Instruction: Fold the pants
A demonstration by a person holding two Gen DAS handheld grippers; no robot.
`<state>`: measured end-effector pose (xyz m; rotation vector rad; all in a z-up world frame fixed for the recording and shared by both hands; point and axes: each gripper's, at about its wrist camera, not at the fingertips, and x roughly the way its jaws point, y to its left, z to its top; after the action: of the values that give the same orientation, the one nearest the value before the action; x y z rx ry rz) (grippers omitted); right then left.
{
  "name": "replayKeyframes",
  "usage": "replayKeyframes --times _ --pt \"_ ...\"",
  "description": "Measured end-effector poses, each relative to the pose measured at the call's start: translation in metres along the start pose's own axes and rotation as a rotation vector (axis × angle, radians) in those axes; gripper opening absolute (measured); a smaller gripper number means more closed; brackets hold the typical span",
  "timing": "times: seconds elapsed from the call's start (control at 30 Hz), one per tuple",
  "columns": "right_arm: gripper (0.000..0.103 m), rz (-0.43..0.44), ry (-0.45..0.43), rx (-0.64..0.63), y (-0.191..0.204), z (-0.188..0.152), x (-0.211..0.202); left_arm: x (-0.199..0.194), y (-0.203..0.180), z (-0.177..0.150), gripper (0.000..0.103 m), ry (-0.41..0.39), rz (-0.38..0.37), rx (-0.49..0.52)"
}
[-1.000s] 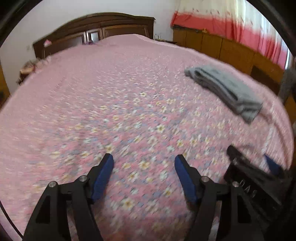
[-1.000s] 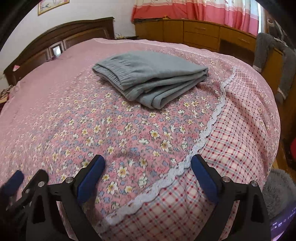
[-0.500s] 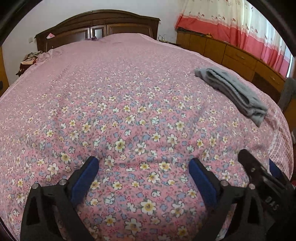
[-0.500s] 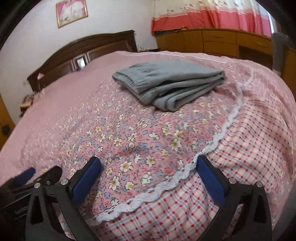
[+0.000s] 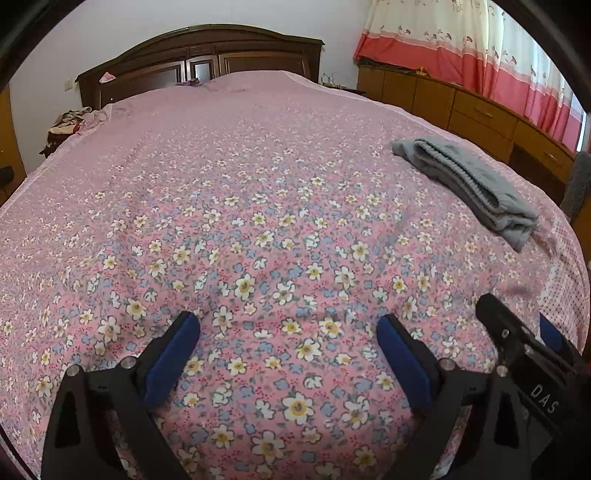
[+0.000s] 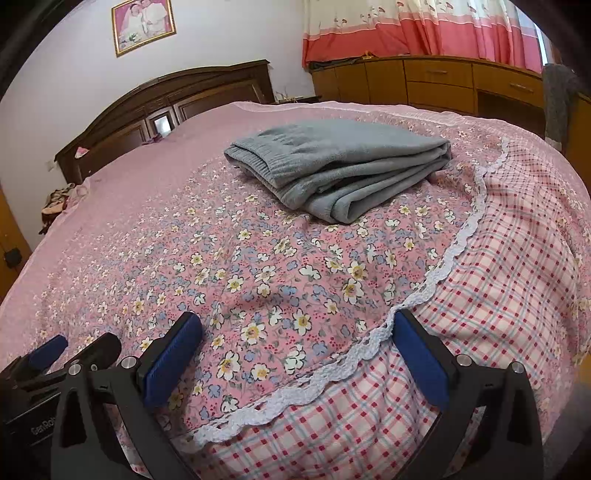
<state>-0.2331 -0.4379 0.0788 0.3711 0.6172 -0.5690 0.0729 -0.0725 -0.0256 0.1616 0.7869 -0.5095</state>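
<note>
On bed (image 6: 184, 258): one folded pants (image 6: 343, 166).

folded pants (image 6: 340, 166) lie on bed cover (image 6: 258, 266), ahead of right gripper (image 6: 295, 354), right of left gripper (image 5: 288, 354); headboard (image 5: 199, 51) behind, cabinets (image 6: 439, 81) along far side

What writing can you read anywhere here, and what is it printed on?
"DAS": white letters on the black body of the right tool, seen from the left camera.
"GenRob", cut off at the edge: on the left tool, seen from the right camera.
Framed picture: no readable text.
</note>
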Motion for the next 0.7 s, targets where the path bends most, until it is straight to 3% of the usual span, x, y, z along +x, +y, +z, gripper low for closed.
replayKeyframes --times 0.7 --pt "0.103 -0.03 0.017 -0.016 0.01 0.009 0.016 0.006 0.004 0.003 0.098 0.004 -0.005 0.005"
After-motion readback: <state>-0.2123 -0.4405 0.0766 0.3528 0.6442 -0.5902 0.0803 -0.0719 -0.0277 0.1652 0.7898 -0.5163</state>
